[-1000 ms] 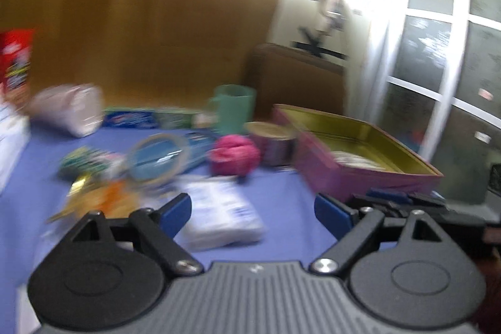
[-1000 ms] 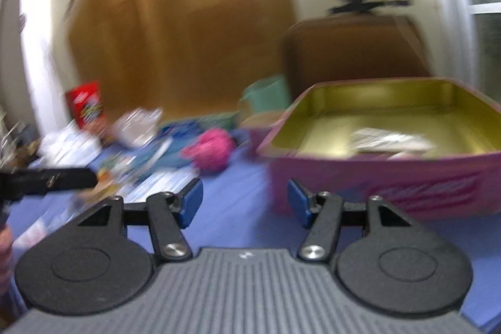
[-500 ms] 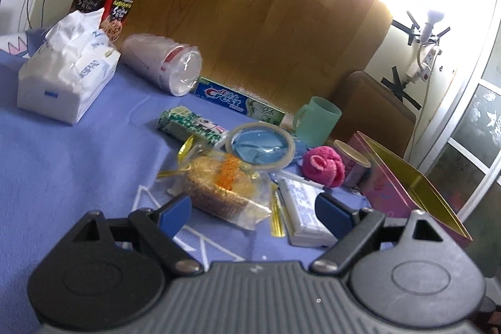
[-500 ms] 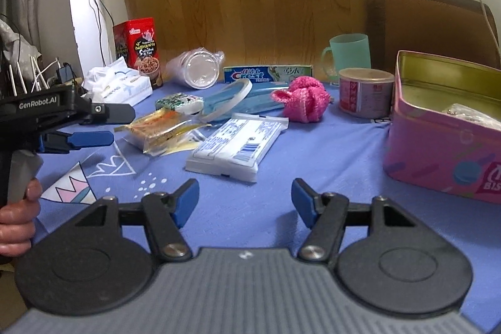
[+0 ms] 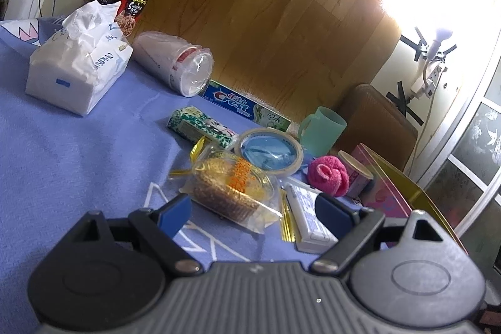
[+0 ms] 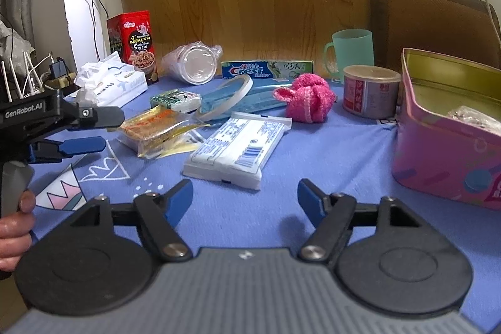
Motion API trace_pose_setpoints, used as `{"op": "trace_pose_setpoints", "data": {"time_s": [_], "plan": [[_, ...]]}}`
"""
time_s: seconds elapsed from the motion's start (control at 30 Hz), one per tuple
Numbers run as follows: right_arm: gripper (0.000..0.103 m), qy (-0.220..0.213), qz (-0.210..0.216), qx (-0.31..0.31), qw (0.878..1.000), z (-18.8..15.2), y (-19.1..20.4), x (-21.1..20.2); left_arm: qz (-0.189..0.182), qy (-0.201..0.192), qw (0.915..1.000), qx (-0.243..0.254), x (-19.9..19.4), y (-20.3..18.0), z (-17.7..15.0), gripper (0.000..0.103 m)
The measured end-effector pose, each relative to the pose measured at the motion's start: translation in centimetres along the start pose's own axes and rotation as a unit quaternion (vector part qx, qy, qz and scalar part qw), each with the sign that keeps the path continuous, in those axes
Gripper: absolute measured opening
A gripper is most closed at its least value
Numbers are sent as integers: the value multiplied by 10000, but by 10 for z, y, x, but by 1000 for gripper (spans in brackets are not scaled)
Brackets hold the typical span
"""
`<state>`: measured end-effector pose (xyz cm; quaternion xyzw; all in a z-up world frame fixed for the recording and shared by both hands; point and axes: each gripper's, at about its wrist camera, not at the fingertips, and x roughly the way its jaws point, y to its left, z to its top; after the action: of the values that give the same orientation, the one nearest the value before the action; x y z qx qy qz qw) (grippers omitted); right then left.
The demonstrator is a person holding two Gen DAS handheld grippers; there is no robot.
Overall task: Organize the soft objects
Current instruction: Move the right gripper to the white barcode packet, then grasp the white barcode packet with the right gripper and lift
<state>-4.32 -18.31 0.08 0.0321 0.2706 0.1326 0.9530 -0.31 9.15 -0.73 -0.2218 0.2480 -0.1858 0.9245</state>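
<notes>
Where the blue cloth [image 6: 313,165] covers the table, one pink knitted ball [image 6: 305,97] lies soft and lumpy, mid-cloth toward the back edge, just beside one squat tin can [image 6: 371,91]. One white wipes packet [image 6: 238,147], one clear bag of golden scrubbers [image 6: 156,127] and one white tissue pack [image 5: 78,68] are the other soft goods. One pink tin box [image 6: 451,152] stands at the right edge, open. Only the right wrist view shows the box's gold inside with something pale in it, and the left gripper [image 6: 90,130] from the side, a hand [image 6: 14,227] on its grip. Only the left wrist view shows the tissue pack whole. Left gripper: jaws wide, nothing between them. Right gripper [image 6: 244,199]: jaws opening, nothing between them.
</notes>
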Motion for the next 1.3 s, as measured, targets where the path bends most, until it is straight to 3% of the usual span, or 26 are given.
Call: {"op": "trace_pose_setpoints", "data": {"time_s": [0.5,0.8,1.03,1.1,1.17,1.3], "plan": [[78,103,-7,4,9999,1,3,9,44,-12,9999,160,0,-5,-2,89],[85,54,-57,-167,9998,14,10,22,73,-8,9996,267,1,-9,-2,89],[91,331,211,-69,9992,31,17,50,106,-10,9995,298,2,-10,-3,90],[93,480,97,-213,9986,32,22,61,97,-1,9995,303,2,-10,-3,89],[92,664,-40,-245,9975,30,21,71,91,3,9995,313,2,-10,-3,89],[74,537,2,-283,9982,27,11,65,63,22,9995,319,3,-9,-3,90]]}}
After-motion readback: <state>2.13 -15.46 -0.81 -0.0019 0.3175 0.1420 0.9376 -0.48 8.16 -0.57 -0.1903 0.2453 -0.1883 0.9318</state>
